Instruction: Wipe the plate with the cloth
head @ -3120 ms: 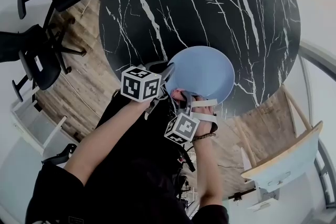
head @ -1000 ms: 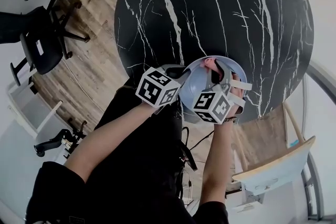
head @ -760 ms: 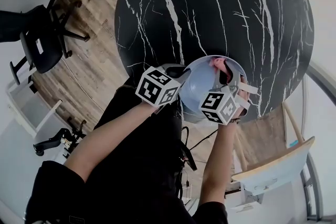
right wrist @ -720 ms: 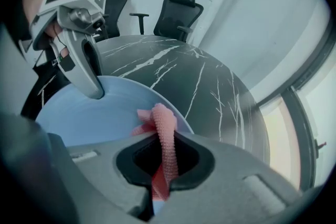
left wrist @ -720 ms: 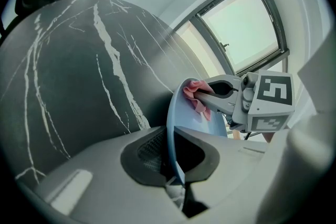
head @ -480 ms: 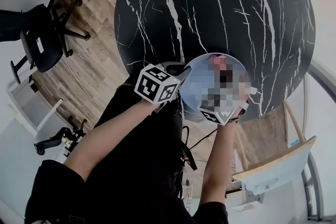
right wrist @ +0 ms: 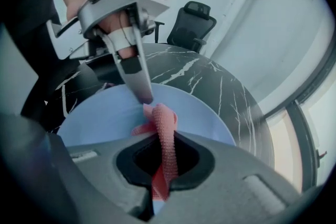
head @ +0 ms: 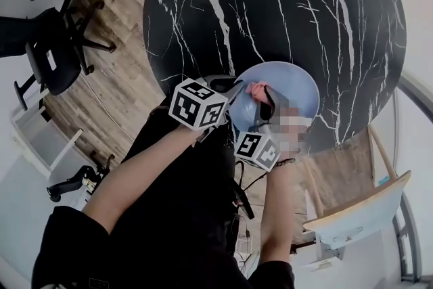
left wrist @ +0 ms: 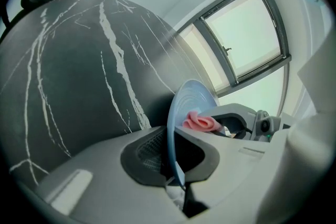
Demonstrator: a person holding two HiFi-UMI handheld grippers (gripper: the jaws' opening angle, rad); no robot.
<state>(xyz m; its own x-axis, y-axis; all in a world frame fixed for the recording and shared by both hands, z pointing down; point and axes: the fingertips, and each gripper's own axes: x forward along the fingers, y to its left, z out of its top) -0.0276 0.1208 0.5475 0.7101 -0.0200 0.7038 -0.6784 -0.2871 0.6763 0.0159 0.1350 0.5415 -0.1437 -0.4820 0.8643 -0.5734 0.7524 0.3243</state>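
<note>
Plate (head: 296, 83): pale blue, round, faint rings, tilted up over table (head: 284, 3) edge. Left gripper (left wrist: 176, 162) clamped on its rim, right gripper (right wrist: 160, 176) pinching pink knobbly cloth (right wrist: 164, 123) against plate's face.

The round surface (head: 291, 10) is black stone with white veins. It stands on a wooden plank floor (head: 115, 78). A black office chair (head: 54, 64) stands to its left and a pale chair (head: 358, 210) near its right.
</note>
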